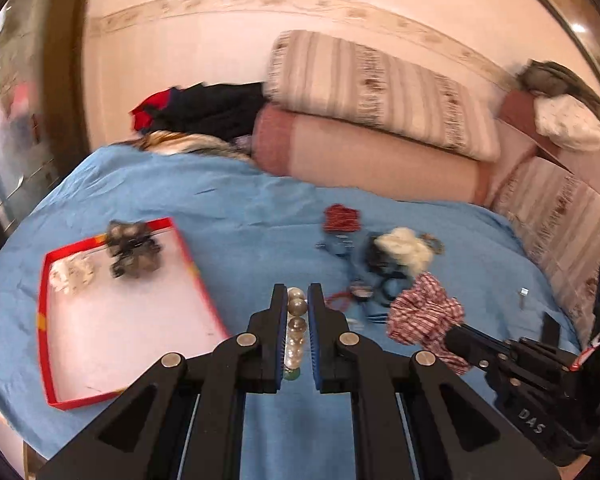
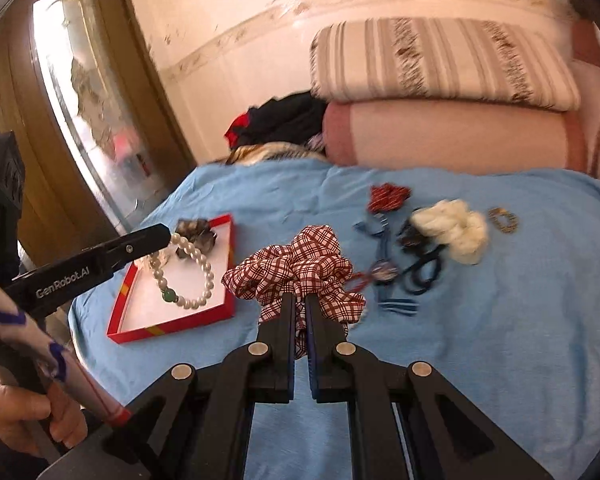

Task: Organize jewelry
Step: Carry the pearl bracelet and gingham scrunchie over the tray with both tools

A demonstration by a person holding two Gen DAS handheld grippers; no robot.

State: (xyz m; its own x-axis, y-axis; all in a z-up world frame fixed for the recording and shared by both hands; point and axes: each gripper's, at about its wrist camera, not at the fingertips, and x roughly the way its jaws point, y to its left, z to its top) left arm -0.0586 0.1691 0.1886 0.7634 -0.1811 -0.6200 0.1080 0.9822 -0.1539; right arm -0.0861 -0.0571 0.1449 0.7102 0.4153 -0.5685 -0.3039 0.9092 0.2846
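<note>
My left gripper [image 1: 298, 292] is shut on a pearl bracelet [image 1: 296, 320] with one green bead; in the right wrist view the pearl bracelet [image 2: 188, 268] hangs from the left gripper [image 2: 166, 236] over the red-rimmed box [image 2: 220, 312]. My right gripper [image 2: 298, 300] is shut on a red-and-white checked scrunchie [image 2: 296, 268], lifted above the blue bedspread [image 2: 480, 352]. In the left wrist view the checked scrunchie [image 1: 424, 316] sits at the right gripper's tip. The red-rimmed box [image 1: 44, 320] holds a dark patterned scrunchie [image 1: 134, 250] and a small white piece [image 1: 72, 276].
On the bedspread lie a red scrunchie [image 2: 388, 196], a white fluffy scrunchie [image 2: 452, 228], black hair ties [image 2: 420, 268], blue ties [image 2: 380, 236] and a brown ring [image 2: 504, 220]. Striped pillows [image 2: 440, 64] and dark clothes [image 2: 284, 120] lie behind. A hand [image 2: 24, 412] grips the left handle.
</note>
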